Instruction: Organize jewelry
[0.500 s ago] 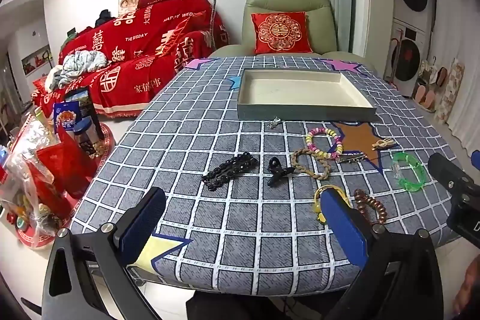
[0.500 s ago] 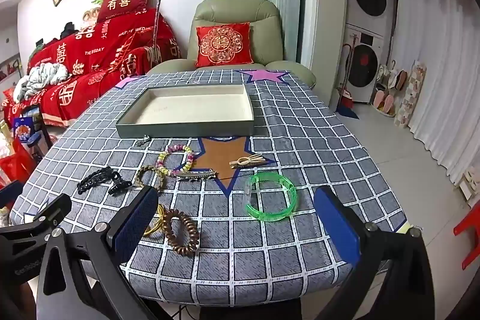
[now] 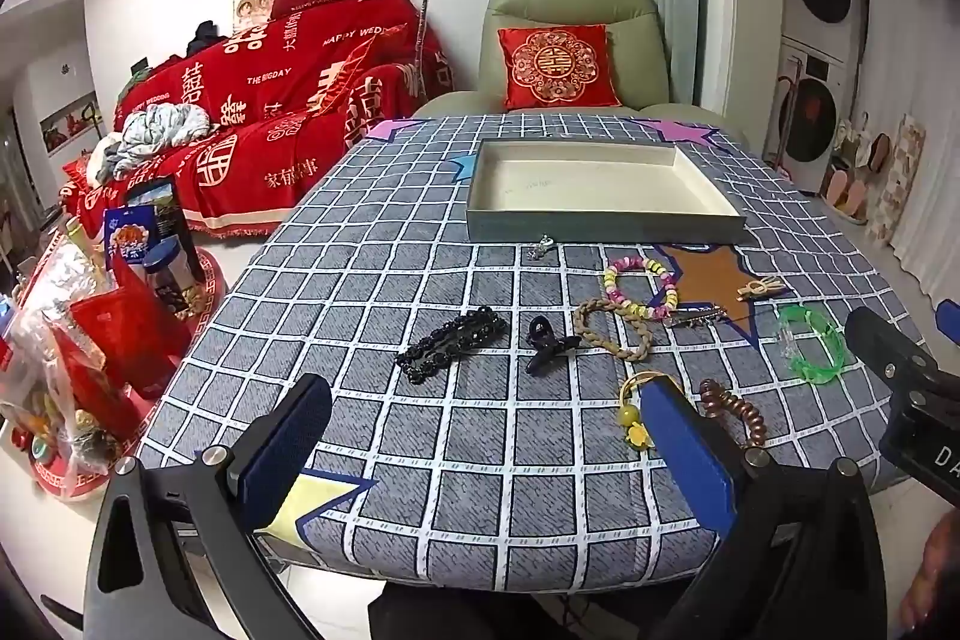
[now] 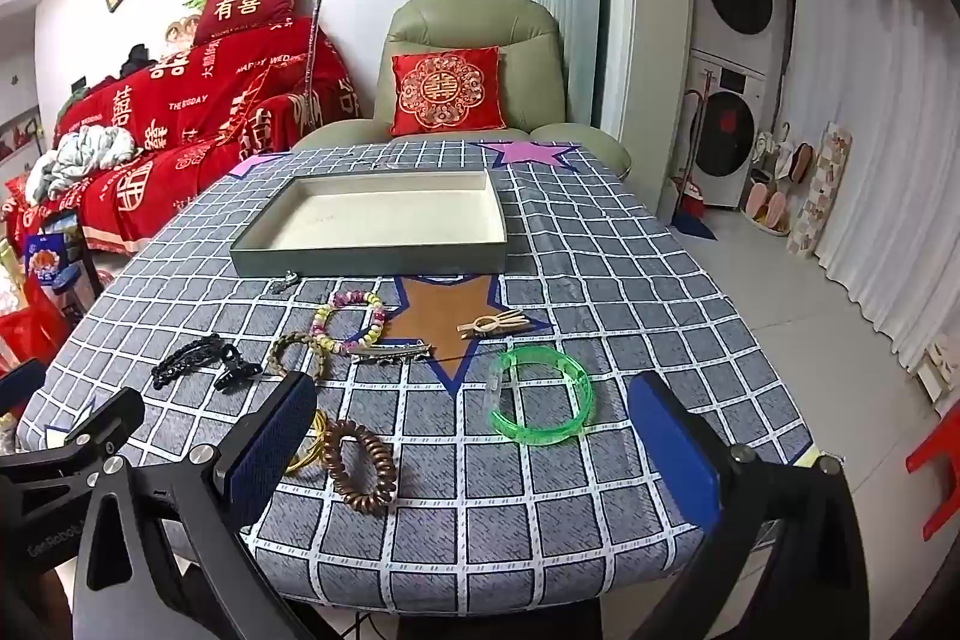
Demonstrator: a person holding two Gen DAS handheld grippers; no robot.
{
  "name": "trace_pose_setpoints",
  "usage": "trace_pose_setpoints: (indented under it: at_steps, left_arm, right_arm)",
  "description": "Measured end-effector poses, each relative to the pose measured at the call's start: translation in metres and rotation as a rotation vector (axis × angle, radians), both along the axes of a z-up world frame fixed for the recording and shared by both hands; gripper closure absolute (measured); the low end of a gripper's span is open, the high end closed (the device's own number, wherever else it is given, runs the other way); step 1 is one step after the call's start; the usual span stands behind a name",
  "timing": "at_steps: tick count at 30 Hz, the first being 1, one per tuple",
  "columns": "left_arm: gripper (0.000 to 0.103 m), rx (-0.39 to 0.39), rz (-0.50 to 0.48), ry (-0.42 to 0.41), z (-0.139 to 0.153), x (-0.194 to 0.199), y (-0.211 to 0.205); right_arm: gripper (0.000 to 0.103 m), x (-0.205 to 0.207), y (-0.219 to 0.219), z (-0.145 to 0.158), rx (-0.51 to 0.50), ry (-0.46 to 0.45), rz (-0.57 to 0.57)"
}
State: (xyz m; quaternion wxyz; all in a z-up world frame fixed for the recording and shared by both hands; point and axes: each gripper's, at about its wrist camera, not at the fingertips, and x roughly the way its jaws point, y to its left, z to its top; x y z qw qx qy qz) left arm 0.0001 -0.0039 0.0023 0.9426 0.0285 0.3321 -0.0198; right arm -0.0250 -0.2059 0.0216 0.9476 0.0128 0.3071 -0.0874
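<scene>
Both tongs (image 3: 480, 436) (image 4: 474, 436) still wide apart | jewelry unmoved | tray (image 4: 372, 259) unchanged

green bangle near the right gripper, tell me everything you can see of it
The green bangle is a translucent, bright green ring that looks like plastic, with a clear block-like section on its left side. It lies flat on the grey checked tablecloth, just beyond the open jaws of the right gripper, near the lower tip of the brown star patch. Nothing grips it and no other jewelry touches it. The left wrist view shows it at the far right.
</scene>
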Motion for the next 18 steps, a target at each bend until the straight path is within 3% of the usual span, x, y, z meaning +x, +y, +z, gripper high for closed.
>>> trace_pose_setpoints:
  at_steps: [18]
  left_arm:
    - [0.0,0.017,0.007,0.003,-0.0033,0.001,-0.0023]
  right_arm:
    - [0.0,0.0002,0.0024,-0.0018,0.002,-0.006,0.008]
